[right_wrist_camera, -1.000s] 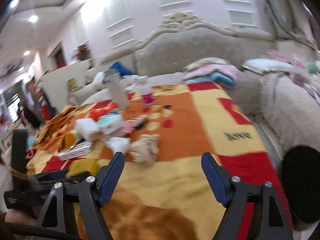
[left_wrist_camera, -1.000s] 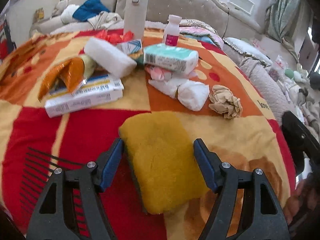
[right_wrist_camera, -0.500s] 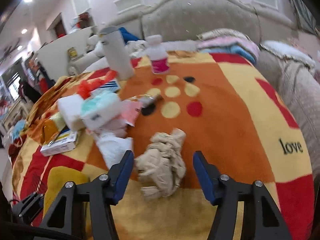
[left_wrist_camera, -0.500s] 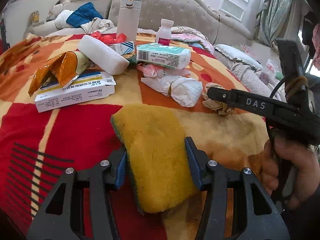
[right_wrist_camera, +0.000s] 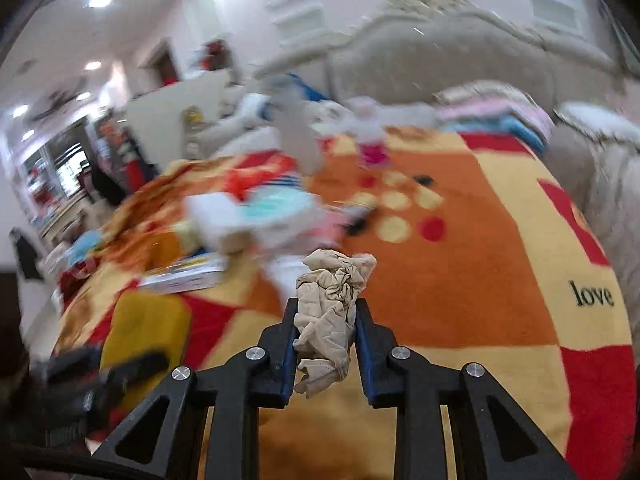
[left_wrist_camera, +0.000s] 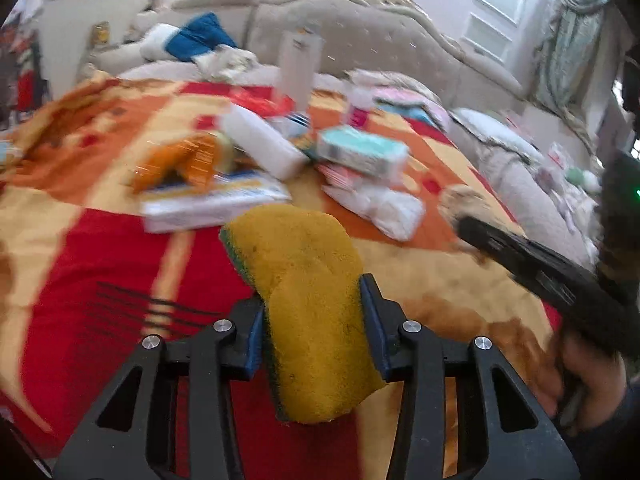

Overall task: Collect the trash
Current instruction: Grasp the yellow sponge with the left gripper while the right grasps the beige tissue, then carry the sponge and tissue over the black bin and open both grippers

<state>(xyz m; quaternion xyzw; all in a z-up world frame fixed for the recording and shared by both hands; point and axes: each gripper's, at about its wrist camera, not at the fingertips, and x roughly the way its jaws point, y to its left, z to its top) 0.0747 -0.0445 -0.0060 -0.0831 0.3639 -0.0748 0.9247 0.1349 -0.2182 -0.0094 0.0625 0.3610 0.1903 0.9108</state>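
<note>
A yellow sponge (left_wrist_camera: 296, 248) with a green underside is pinched between the blue pads of my left gripper (left_wrist_camera: 312, 312), whose jaws are closing; the sponge bulges and tilts up off the blanket. My right gripper (right_wrist_camera: 325, 308) is closing on a crumpled beige paper wad (right_wrist_camera: 336, 276), both pads against its sides. The left wrist view shows the right gripper (left_wrist_camera: 540, 268) as a black bar at the right, reaching the paper wad (left_wrist_camera: 460, 200), with a hand (left_wrist_camera: 592, 368) behind it. The right wrist view has the sponge (right_wrist_camera: 148, 328) at lower left.
On the red, orange and yellow blanket (left_wrist_camera: 100, 264) lie a white box (left_wrist_camera: 208, 204), an orange wrapper (left_wrist_camera: 180, 160), a teal tissue pack (left_wrist_camera: 360, 152), white tissue wads (left_wrist_camera: 388, 204), a tall white flask (left_wrist_camera: 298, 68) and a small bottle (right_wrist_camera: 372, 140). A padded headboard (left_wrist_camera: 380, 40) stands behind.
Both grippers narrowed from wide open to gripping. The left one closed on the sponge and raised it. The right one moved forward over the blanket to the paper wad and closed on it.
</note>
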